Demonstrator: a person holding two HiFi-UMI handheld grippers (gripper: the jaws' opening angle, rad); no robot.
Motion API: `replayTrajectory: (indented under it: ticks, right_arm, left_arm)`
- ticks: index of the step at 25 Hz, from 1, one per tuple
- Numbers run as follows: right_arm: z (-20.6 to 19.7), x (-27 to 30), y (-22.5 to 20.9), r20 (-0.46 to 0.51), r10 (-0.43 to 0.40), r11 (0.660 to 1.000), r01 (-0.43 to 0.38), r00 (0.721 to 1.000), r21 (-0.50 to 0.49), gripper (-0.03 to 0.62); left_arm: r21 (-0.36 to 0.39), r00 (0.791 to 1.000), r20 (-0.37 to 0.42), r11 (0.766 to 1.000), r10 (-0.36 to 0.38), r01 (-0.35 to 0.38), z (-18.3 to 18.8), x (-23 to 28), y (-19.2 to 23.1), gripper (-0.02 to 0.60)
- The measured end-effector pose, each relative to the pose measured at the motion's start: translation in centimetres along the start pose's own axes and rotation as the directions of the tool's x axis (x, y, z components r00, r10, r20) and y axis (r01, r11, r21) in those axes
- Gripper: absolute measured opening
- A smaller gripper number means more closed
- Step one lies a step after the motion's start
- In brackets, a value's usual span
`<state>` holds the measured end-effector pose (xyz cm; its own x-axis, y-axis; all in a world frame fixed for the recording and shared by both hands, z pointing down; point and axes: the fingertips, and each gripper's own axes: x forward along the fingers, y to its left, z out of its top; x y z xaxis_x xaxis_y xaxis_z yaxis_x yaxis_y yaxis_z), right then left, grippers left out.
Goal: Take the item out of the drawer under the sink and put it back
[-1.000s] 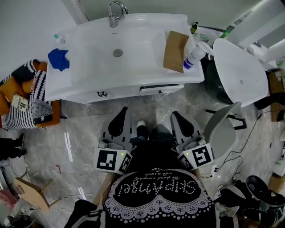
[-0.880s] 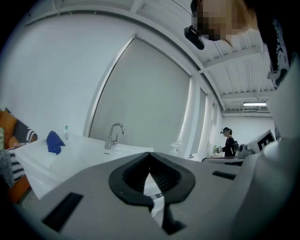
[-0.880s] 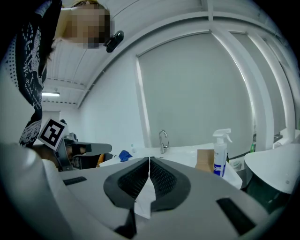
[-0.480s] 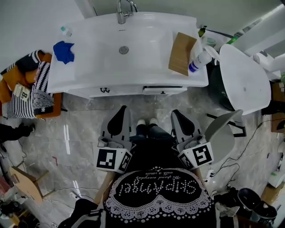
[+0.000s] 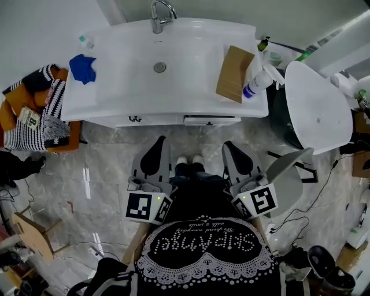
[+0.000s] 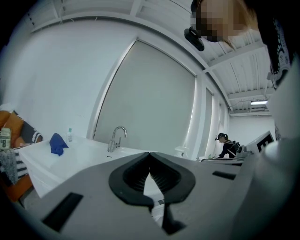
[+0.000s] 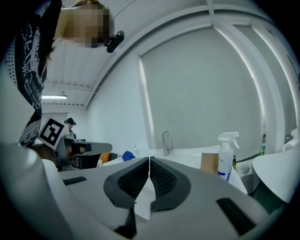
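Observation:
The white sink vanity (image 5: 115,110) runs across the top of the head view, with a faucet (image 5: 162,14) at its back. Under the counter edge are a small dark handle (image 5: 134,119) and a drawer front (image 5: 211,120) with a dark gap along it. No item from the drawer shows. My left gripper (image 5: 160,140) and right gripper (image 5: 227,145) point at the vanity from over the floor, well short of it. In the gripper views the left gripper (image 6: 149,154) and the right gripper (image 7: 149,159) have their tips together with nothing between them.
On the counter lie a blue cloth (image 5: 82,66), a small bottle (image 5: 85,41), a brown cardboard piece (image 5: 234,74) and a spray bottle (image 5: 257,84). A round white table (image 5: 315,107) and a grey chair (image 5: 289,173) stand at the right. A striped bag (image 5: 40,115) sits at the left.
The vanity has shifted slightly right and up in the head view as the camera moved. Both grippers stay shut and keep their places in the frame.

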<state>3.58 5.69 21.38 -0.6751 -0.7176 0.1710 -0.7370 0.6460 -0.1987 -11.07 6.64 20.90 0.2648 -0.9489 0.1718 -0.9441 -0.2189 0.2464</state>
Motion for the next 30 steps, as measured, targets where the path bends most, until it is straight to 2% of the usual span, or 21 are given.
replayTrajectory:
  ticks: [18, 26, 30]
  right_arm:
    - [-0.5, -1.4, -1.5, 0.020, -0.019, 1.000, 0.019, 1.000, 0.005, 0.020]
    - [-2.2, -1.2, -2.1, -0.012, -0.025, 0.998, 0.025, 1.000, 0.057, 0.020]
    - [-4.0, -0.3, -3.2, -0.025, -0.028, 0.997, 0.030, 0.999, 0.067, 0.020]
  left_arm:
    - [0.012, 0.999, -0.023, 0.999, -0.046, 0.047, -0.3, 0.8, -1.6, 0.005]
    - [0.018, 0.997, -0.040, 0.997, -0.072, 0.072, -1.0, 1.7, -1.8, 0.005]
    - [0.029, 0.995, -0.060, 0.997, -0.076, 0.078, -2.6, 3.2, -1.3, 0.005]
